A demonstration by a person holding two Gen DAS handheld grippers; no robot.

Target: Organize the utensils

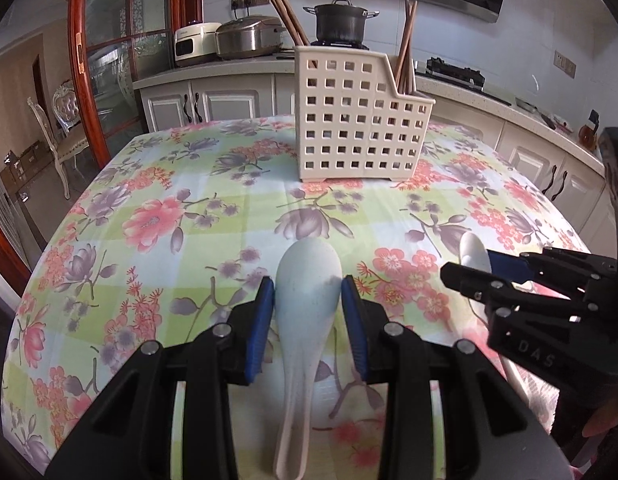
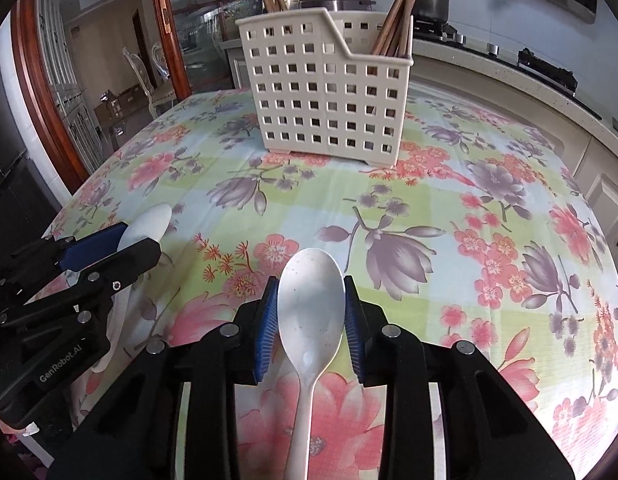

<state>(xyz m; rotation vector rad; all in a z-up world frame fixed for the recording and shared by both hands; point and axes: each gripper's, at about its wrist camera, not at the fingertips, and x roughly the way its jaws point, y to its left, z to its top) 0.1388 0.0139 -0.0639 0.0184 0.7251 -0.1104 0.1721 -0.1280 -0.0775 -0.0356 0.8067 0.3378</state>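
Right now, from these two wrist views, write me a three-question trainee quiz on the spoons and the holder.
1. True or false: each gripper has a white spoon between its pads.
2. What sticks up out of the perforated holder? A) forks B) chopsticks C) knives
3. Fill in: the holder stands on a ____ tablecloth.

Key:
1. True: the left gripper is shut on the left spoon, the right gripper on the right spoon.
2. B, the chopsticks.
3. Floral tablecloth.
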